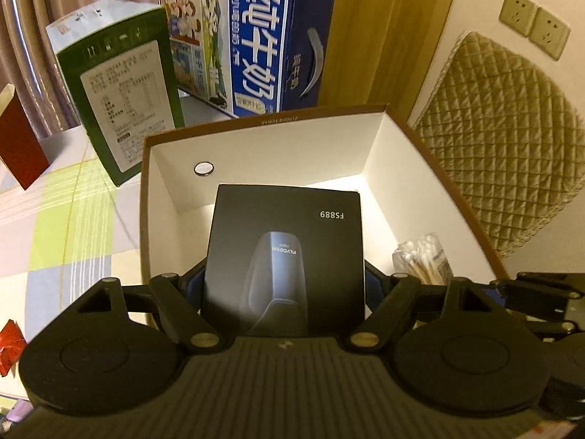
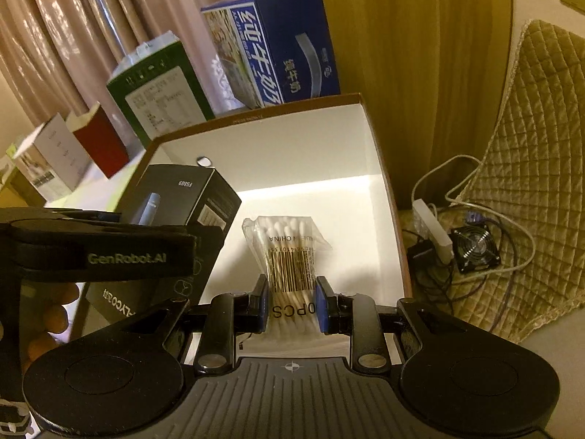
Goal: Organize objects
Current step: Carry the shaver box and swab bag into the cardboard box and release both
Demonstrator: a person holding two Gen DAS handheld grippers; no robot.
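Left wrist view: the black rectangular cardboard box printed "FS889" (image 1: pixel 285 256) sits between the left gripper (image 1: pixel 285 285) fingers, which are spread wide and grasp it by its two side faces. Its long axis runs away from the camera, the far end pointing into the open brown carton with white inner walls (image 1: pixel 376 146), and its print reads upside down. The box appears to hang above the carton floor, though the angle makes that hard to judge.

Right wrist view: the right gripper (image 2: pixel 291 303) has its blue-padded fingers (image 2: pixel 261 305) nearly closed, clenched on the clear plastic pack of cotton swabs (image 2: pixel 289 248). The pack's long axis also points away from the camera, the swab tips at the far end, over the carton's white floor.

Behind the carton on the desk stand a green-and-white carton (image 1: pixel 117 98) and a blue milk case (image 1: pixel 256 44).
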